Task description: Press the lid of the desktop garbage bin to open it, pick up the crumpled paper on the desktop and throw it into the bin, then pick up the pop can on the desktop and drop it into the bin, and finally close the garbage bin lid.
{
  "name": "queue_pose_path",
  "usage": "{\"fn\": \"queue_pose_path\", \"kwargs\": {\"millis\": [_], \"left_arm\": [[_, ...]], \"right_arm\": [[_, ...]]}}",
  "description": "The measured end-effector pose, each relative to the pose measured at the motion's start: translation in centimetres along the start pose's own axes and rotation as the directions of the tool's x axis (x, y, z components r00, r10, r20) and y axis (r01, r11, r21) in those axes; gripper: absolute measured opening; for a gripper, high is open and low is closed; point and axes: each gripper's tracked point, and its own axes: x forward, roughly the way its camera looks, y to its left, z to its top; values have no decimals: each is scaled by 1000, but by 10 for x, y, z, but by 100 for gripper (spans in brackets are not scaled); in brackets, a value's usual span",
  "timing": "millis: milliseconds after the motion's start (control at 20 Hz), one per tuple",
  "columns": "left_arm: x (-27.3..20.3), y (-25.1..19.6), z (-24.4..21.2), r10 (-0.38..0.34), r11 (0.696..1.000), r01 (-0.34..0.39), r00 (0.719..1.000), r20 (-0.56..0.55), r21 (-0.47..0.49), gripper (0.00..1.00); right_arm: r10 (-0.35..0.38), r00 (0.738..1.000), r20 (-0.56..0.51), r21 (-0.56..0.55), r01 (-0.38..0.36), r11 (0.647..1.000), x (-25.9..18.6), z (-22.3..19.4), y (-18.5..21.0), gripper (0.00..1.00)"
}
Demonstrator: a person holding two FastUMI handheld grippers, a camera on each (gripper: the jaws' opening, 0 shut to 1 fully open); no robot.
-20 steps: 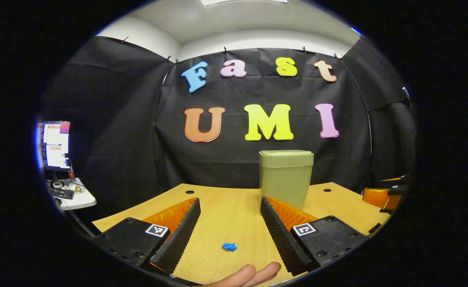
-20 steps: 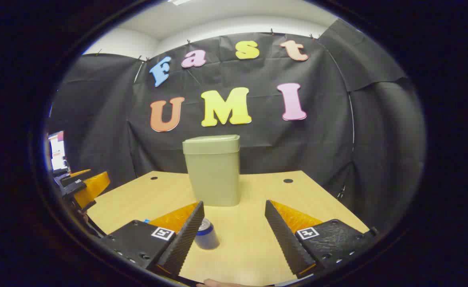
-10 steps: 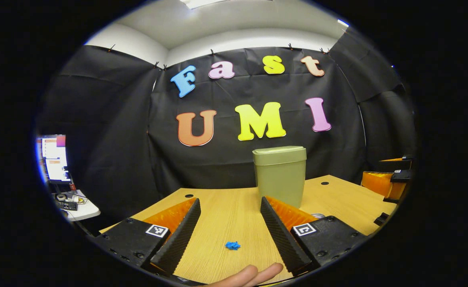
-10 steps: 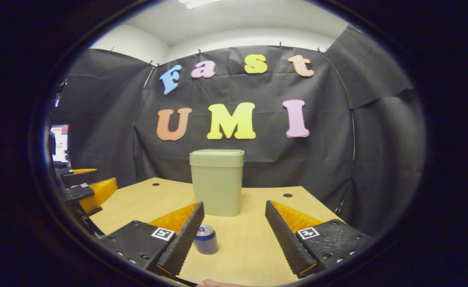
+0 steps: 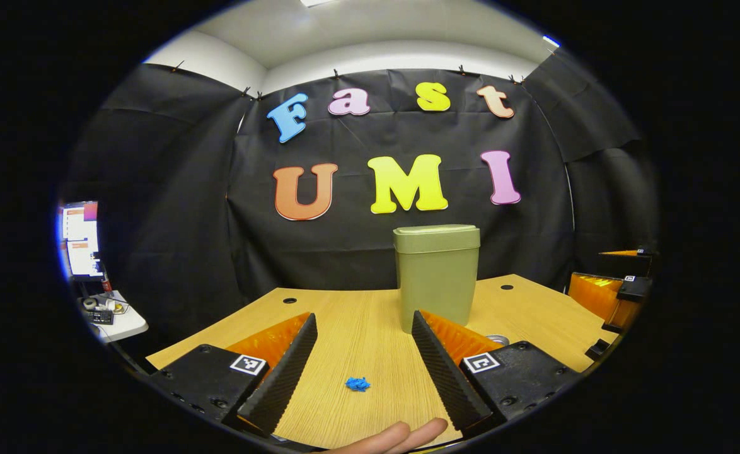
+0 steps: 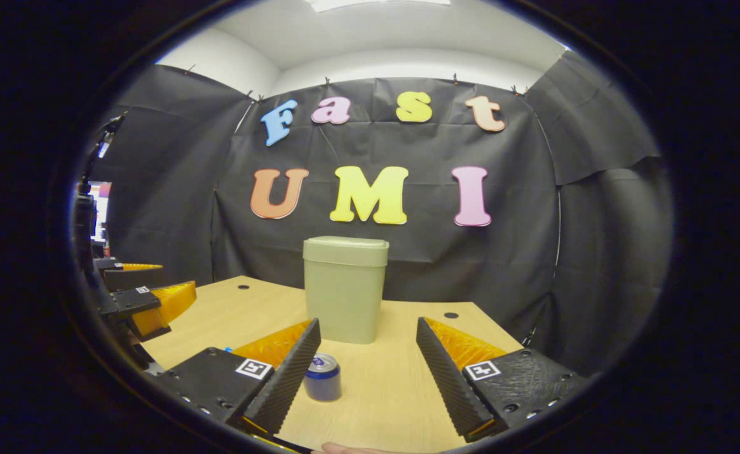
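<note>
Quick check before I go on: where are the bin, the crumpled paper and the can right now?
bin (image 5: 436, 277), left gripper view: front wall, below the shut lid.
crumpled paper (image 5: 357, 383), left gripper view: middle of the blue wad on the desk.
can (image 6: 323, 378), right gripper view: its side, just under the top rim.

The bin (image 5: 436, 277) stands upright toward the back of the bench (image 5: 370, 328), its lid down. The crumpled paper (image 5: 357, 383) lies nearer, left of the bin; the pop can (image 6: 323, 377) stands nearer too, seemingly just before the bin.
</note>
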Motion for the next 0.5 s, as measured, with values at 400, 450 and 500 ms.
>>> {"fn": "queue_pose_path", "kwargs": {"millis": [400, 450, 500], "left_arm": [[9, 0, -11, -8, 1000, 8, 999, -35, 7, 97], [13, -1, -18, -18, 1000, 18, 998, -53, 2, 97], [15, -2, -24, -26, 1000, 26, 997, -74, -6, 97]], "right_arm": [[-6, 1000, -13, -15, 6, 1000, 4, -7, 3, 95], [-6, 1000, -16, -17, 6, 1000, 5, -7, 4, 98], [-6, 1000, -17, -19, 6, 1000, 5, -8, 4, 98]]}}
